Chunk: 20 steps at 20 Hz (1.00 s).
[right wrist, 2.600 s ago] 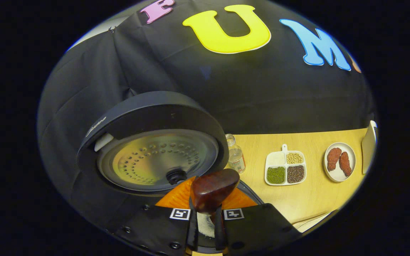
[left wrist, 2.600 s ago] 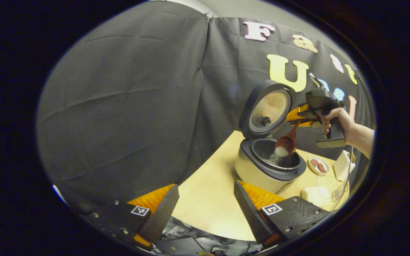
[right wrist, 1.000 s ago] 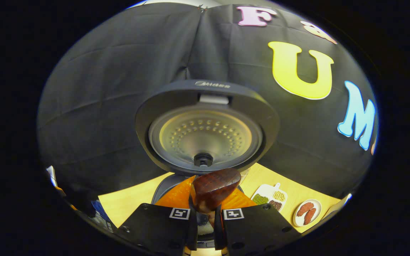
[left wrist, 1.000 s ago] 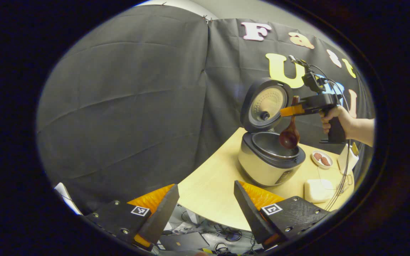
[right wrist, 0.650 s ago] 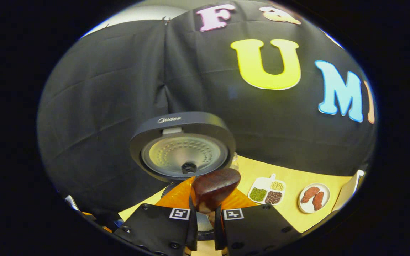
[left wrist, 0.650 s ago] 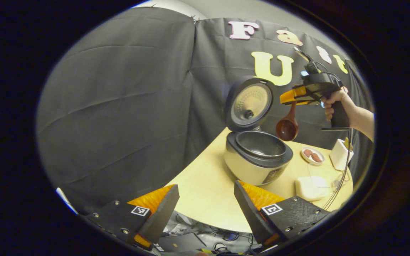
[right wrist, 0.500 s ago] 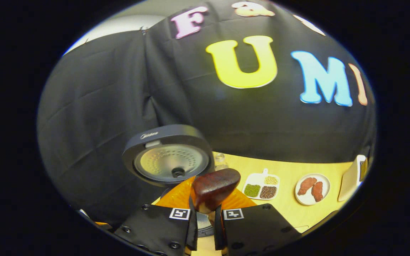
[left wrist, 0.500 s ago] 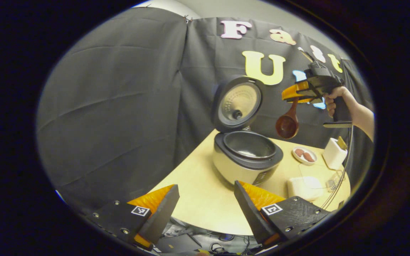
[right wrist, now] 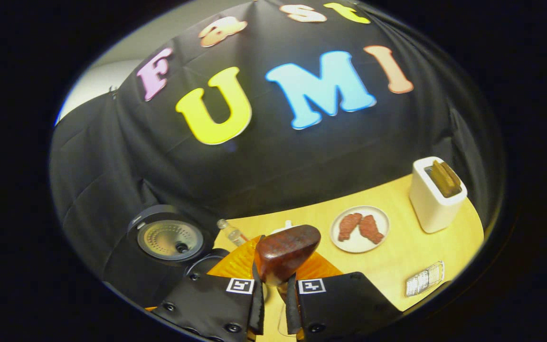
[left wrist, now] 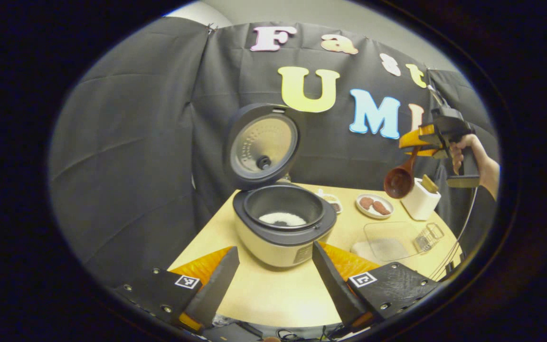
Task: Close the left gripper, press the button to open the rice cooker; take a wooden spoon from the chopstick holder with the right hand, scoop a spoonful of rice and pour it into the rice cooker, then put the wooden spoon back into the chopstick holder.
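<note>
While clamped in the right gripper (left wrist: 413, 149) at frame right, wooden spoon (left wrist: 399, 178) hangs above chopstick holder (left wrist: 419, 199); left gripper (left wrist: 273, 275) spread wide, bottom centre.

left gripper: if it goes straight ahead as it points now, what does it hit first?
Likely the open rice cooker: its cream body sits on the table dead ahead between the left gripper's spread fingers, nothing nearer showing in that line. Depth is uncertain.
</note>
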### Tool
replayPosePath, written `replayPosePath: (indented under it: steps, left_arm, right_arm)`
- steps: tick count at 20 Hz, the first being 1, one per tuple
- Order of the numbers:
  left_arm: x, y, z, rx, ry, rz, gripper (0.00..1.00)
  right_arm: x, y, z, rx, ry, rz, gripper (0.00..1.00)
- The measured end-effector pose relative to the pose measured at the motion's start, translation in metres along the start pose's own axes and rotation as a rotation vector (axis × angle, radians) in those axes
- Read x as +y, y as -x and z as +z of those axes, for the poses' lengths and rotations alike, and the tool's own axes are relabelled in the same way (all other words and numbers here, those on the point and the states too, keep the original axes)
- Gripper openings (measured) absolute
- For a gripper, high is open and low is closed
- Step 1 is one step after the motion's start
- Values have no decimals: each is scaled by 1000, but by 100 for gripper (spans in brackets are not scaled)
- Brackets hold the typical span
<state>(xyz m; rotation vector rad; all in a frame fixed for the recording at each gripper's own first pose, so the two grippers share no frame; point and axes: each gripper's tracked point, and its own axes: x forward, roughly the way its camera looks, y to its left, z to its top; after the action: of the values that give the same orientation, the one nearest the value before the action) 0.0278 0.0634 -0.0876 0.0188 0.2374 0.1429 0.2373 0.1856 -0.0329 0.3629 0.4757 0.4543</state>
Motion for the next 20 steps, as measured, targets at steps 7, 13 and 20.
replayPosePath:
  steps: [7,13,20]
  left_arm:
    - [-58,-18,12,8,-1,-19,98]
    - [-97,-24,26,9,74,-18,98]
    - [-102,-11,43,-4,36,78,96]
  right_arm:
    - [-146,46,3,-34,-203,-183,20]
    - [-231,73,-16,-17,-262,-284,17]
    - [-293,60,-50,38,-329,-354,20]
